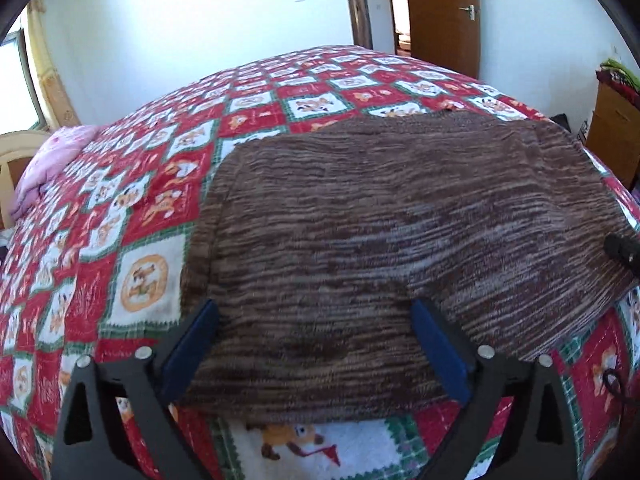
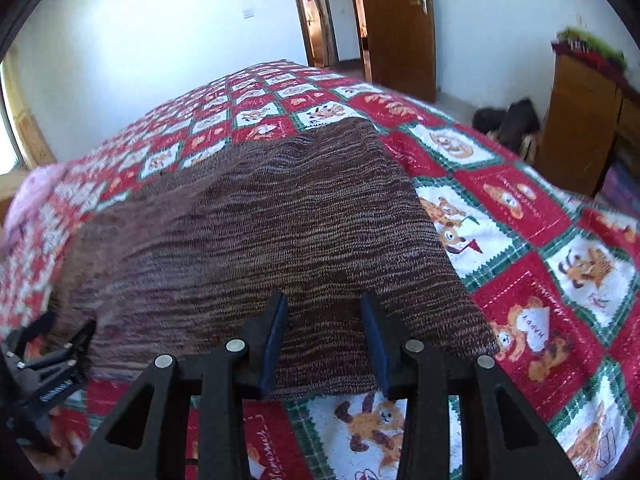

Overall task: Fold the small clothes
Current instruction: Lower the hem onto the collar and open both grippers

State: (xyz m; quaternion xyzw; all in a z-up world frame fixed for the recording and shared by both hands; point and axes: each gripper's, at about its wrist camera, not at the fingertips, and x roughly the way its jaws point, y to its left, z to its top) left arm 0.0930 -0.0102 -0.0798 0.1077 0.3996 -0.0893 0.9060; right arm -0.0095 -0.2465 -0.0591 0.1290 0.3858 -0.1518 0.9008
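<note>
A brown striped knit garment point(image 1: 400, 208) point(image 2: 260, 232) lies flat on a bed with a red, white and green cartoon bedspread point(image 1: 152, 208) point(image 2: 520, 208). My left gripper point(image 1: 314, 306) hangs wide open over the garment's near left part, with its blue pads apart and only cloth below them. My right gripper point(image 2: 323, 298) is over the near right part, with its jaws partly apart and nothing pinched between them. The left tool's black frame point(image 2: 48, 360) shows at the lower left of the right wrist view. A black piece of the right tool point(image 1: 622, 250) shows at the left wrist view's right edge.
A pink cloth point(image 1: 52, 160) point(image 2: 32, 196) lies at the bed's far left. Beyond the bed stand a white wall and an open wooden door point(image 1: 440, 12) point(image 2: 400, 28). A wooden cabinet point(image 1: 612, 132) point(image 2: 580, 120) is at the right, with dark bags point(image 2: 508, 120) on the floor.
</note>
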